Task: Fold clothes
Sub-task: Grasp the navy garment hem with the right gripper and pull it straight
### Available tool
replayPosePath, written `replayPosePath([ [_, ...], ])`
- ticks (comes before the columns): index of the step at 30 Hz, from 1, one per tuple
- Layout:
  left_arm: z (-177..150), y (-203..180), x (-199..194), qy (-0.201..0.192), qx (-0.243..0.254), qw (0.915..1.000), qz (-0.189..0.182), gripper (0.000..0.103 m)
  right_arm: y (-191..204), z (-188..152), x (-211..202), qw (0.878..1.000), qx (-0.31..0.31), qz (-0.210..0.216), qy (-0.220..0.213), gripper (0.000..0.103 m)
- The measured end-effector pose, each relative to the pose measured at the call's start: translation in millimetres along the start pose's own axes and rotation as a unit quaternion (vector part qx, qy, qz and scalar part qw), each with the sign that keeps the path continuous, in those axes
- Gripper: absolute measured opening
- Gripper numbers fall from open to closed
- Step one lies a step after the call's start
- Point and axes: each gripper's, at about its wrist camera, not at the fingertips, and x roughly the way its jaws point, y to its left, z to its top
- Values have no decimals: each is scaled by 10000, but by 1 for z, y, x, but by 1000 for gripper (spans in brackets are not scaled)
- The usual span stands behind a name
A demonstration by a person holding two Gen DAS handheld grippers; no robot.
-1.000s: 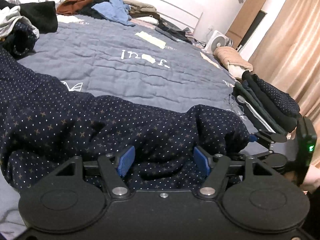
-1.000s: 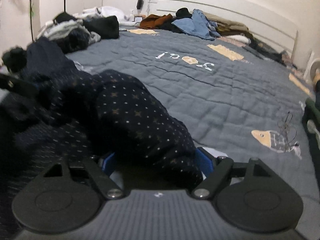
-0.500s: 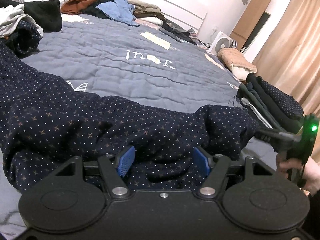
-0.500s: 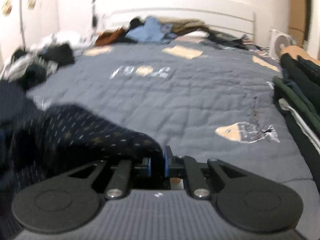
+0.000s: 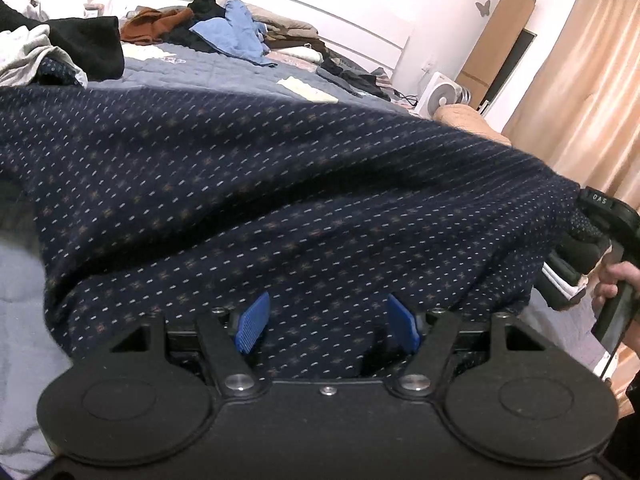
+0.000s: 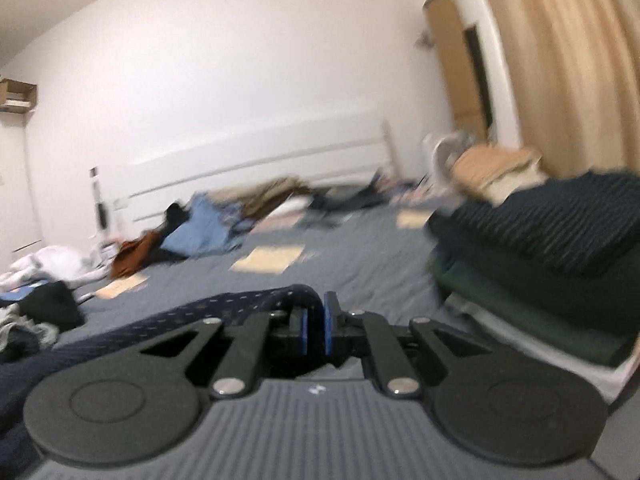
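A navy garment with small dots and crosses is stretched wide across the left wrist view, lifted off the bed. My left gripper is open, its blue pads apart with the cloth lying between and over them. At the far right of that view the right gripper's body holds the garment's corner, a hand on its handle. In the blurred right wrist view my right gripper is shut on the navy garment's edge, which trails off to the left.
The bed has a grey quilted cover. A stack of folded dark clothes sits at the right. Unfolded clothes are heaped along the white headboard and at the left. A fan and beige curtains stand right.
The right gripper closed on the garment's corner and rose to the right, pulling the cloth taut and off the bed. The garment now covers most of the left view.
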Motion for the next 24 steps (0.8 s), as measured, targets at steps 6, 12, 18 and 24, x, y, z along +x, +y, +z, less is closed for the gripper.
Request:
replayPosePath([
  [6, 1, -3, 5, 90, 73, 9999, -13, 64, 1, -7, 6, 9987, 46, 193, 471, 13],
  [12, 3, -1, 2, 26, 106, 9999, 59, 64, 3, -15, 11, 9937, 170, 455, 1009, 41],
  [18, 9, 3, -3, -130, -27, 9995, 289, 65, 5, -22, 17, 9850, 294, 714, 1542, 58],
  [24, 12, 14, -7, -256, -290, 9980, 494, 66, 10, -31, 21, 9762, 314, 904, 1947, 63],
])
